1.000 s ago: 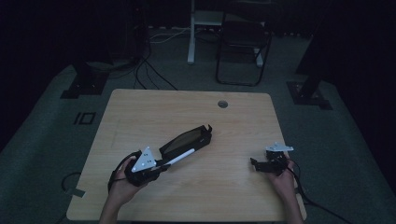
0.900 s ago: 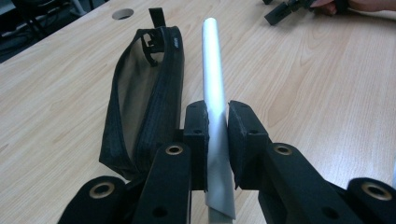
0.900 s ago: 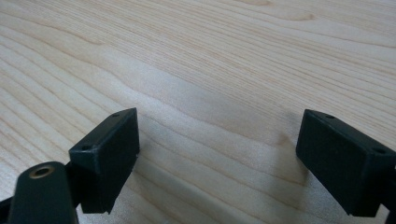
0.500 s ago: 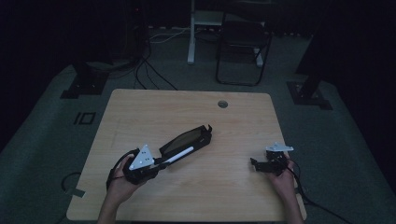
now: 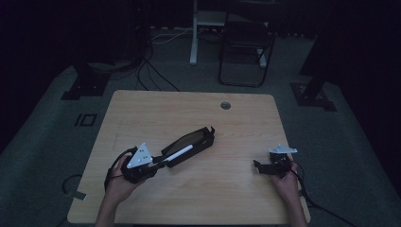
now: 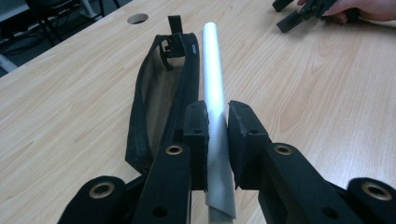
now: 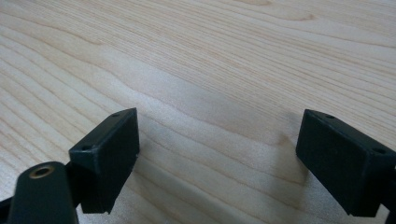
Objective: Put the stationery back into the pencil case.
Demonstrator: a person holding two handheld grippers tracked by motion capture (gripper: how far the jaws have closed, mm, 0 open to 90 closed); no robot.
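Silver and smooth, the pen (image 6: 214, 88) sat clamped in my left tongs (image 6: 217, 135), its far end lying along the rim of the open black pencil case (image 6: 159, 93) on the table (image 5: 198, 189). I judged I was mid-insertion; next, the tip needed steering left into the mouth before release. My right tongs (image 7: 217, 154) rested wide open and held nothing, well apart from the case.
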